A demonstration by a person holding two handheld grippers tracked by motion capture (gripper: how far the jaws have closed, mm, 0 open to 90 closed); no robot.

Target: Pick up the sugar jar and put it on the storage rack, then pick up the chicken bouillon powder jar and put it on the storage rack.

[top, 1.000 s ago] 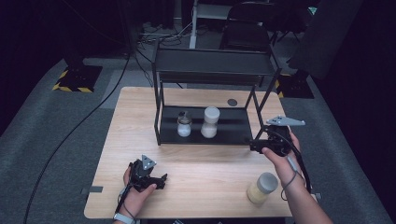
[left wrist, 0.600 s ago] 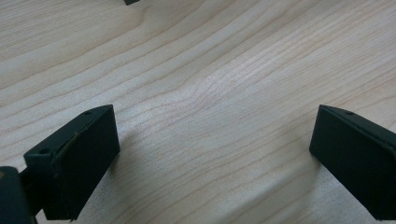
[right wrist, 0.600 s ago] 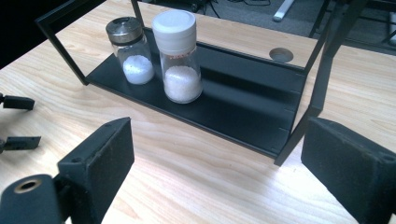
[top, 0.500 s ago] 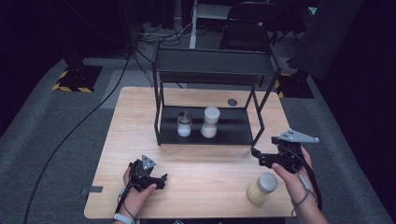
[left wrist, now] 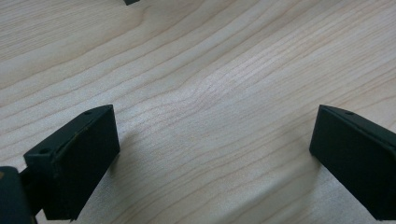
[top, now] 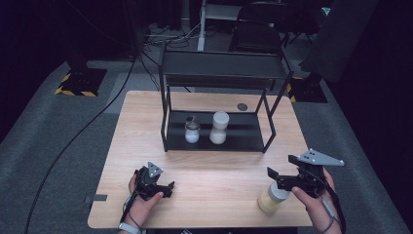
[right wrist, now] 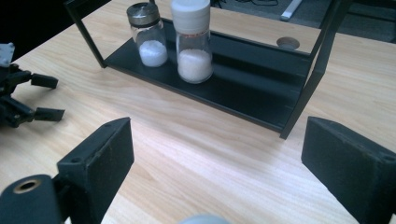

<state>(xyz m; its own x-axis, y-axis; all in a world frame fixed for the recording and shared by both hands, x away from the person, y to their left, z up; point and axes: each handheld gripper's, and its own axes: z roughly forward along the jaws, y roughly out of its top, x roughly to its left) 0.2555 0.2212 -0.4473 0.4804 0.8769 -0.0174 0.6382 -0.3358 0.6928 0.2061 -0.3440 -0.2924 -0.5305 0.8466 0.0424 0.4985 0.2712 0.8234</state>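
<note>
Two of the three seasoning jars already stand on the lower shelf of the black metal two-tier rack [top: 219, 136]: a small clear glass shaker with a silver cap and white grains [top: 192, 129], and just beside it a taller clear jar with a white lid and white powder [top: 219, 127]. One job appears to be left, which is shelving the third container, a squat jar of pale yellow powder with a white lid [top: 271, 198] that stands on the light wooden counter [top: 146, 126] near its front right corner, well apart from the rack. The right gripper [top: 282, 171] hangs just above and slightly behind that jar's lid, its jaws spread wide with nothing between them, so the jar is not yet gripped; in the right gripper view the lid's rim peeks in at the bottom edge below the jaws. The left gripper [top: 168, 189] rests low over the counter's front left, its jaws likewise parted and empty, bare wood grain between them in the left gripper view.
</note>
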